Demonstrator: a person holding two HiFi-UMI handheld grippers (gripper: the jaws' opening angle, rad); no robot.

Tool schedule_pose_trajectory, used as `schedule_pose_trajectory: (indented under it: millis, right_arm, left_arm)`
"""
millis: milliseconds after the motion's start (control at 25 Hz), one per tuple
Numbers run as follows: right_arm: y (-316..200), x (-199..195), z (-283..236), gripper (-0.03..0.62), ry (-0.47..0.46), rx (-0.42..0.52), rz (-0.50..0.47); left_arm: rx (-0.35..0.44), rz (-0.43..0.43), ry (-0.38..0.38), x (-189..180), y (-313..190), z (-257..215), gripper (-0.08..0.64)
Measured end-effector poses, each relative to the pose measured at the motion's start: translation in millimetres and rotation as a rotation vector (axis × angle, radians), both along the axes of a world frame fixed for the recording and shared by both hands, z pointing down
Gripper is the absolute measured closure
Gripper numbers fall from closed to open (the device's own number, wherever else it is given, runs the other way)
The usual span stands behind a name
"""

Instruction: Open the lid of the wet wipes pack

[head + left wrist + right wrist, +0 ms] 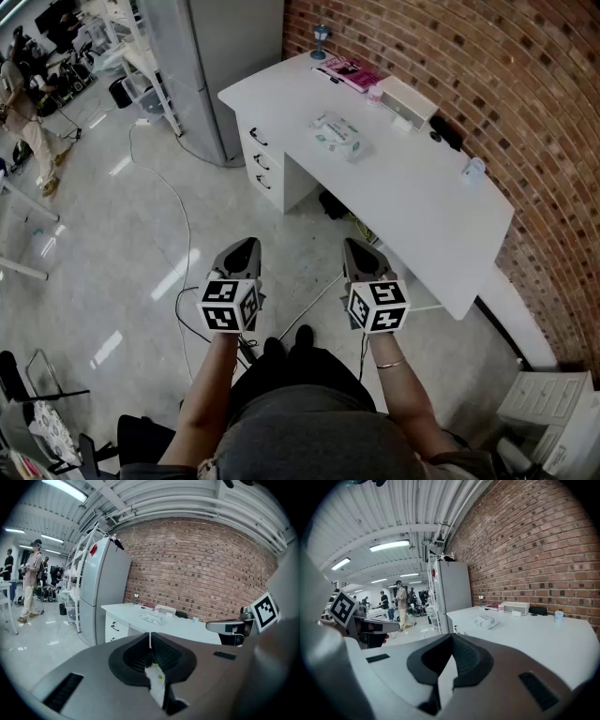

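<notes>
Closed and empty, the grey left gripper (246, 243) and right gripper (355, 245) hang short of the white tabletop (427, 202), whose pale green wet wipes pack (339, 134) lies untouched toward its far end, seemingly unopened.

Head view looks down; both gripper views face the desk (417, 192).

I can read no words or numbers anywhere. The wet wipes pack (338, 134) on the white desk (422, 202) carries greenish print, too small for me to make out; the pink booklet (349, 71) likewise. The cubes on my left gripper (245, 244) and right gripper (355, 246) show only black-and-white square markers, no letters.
</notes>
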State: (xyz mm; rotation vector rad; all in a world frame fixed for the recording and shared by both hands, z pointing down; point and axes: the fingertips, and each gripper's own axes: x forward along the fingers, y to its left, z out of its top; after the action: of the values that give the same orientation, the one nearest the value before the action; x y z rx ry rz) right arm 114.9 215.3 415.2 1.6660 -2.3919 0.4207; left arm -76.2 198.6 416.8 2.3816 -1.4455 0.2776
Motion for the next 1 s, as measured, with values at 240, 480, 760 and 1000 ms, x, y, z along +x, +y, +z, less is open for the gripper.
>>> schedule_pose_trajectory:
  millis: [240,480,760,1000]
  right_arm:
    - [-9,14,7,0.591,-0.003,-0.011,-0.017]
    - [-18,23,9,0.589,-0.02,-0.012,-0.04]
    - [-28,29,6,0.586,-0.036,0.001,-0.064]
    - [-34,31,2,0.54,-0.027,0.009,-0.082]
  left_arm:
    - [-0.002,-0.003,0.0,18,-10,4,0.531]
    - [0.006,-0.009,-0.003,33,-20,3,0.529]
    - [0.026,-0.015,-0.012,44,-29,-3,0.529]
    - [0.036,-0.018,-0.028,50,-36,-7,0.528]
